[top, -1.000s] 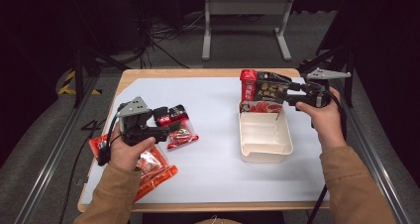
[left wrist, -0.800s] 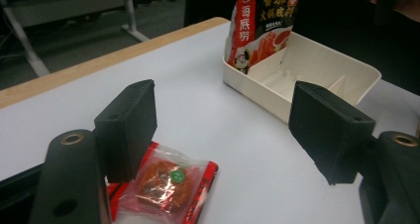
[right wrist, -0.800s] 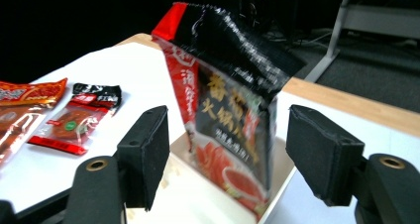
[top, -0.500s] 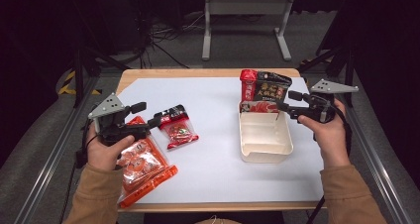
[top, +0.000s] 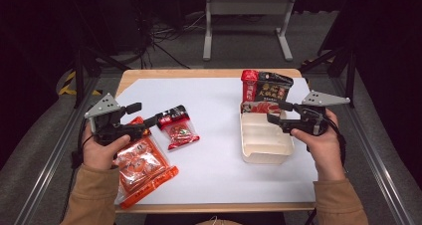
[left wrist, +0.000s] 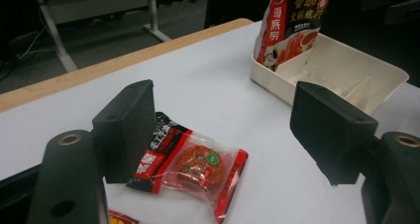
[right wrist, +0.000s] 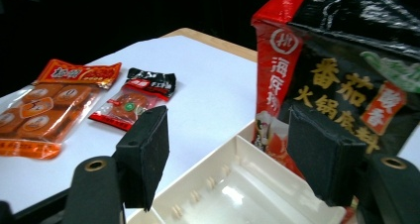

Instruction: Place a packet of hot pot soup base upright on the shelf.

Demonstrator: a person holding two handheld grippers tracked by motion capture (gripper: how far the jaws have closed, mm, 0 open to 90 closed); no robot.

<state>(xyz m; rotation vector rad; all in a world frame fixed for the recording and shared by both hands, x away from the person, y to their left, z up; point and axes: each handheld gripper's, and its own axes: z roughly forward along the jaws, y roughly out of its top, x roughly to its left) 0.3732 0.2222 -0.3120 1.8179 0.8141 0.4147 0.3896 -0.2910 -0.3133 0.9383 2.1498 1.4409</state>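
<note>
White table point(top: 214, 105) — left gripper point(top: 145, 119) has drawn back off small packet point(top: 177, 130).

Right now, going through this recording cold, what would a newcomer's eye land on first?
Probably the tall red-and-black foil pouch standing at the far end of the cream plastic compartment tray on the right of the white table. Next, the small red-and-black snack packet lying flat at centre-left, with the bigger orange snack bag nearer the person. An open hand-held gripper points towards the small packet.

Bare table point(top: 219, 150) between snack packet point(top: 178, 130) and tray point(top: 263, 155).
</note>
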